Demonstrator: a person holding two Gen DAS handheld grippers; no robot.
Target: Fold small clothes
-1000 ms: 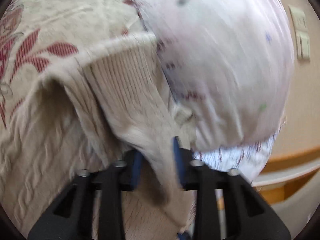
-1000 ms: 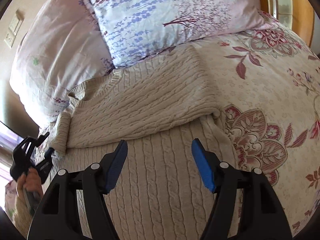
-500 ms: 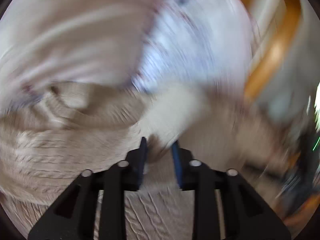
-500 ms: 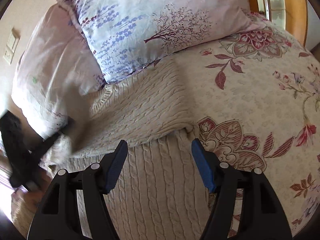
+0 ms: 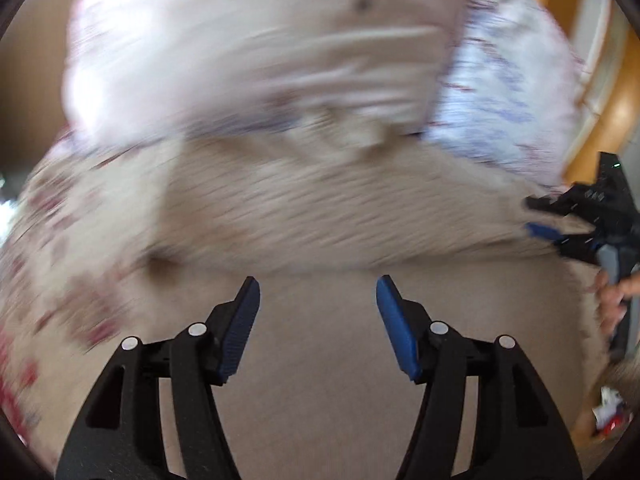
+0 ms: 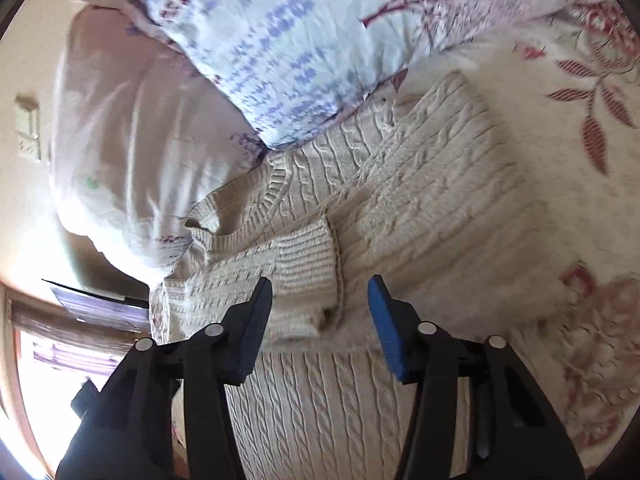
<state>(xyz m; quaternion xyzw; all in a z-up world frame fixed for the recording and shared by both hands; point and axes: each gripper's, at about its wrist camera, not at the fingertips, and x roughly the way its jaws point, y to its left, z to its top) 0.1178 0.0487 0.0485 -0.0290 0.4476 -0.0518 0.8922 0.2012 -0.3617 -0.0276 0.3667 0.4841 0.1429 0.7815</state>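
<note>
— Left wrist view? — Blurred; the left tongs gape apart, holding nothing, above the sweater on the bed; the right tongs show at the edge.

— Right wrist view? — The right tongs stand spread and empty over the sleeve, folded across the sweater below the pillows. Sleeves look in; the body fold seems left

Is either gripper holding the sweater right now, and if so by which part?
Nothing is held. The left gripper and right gripper are both open above the sweater.
</note>
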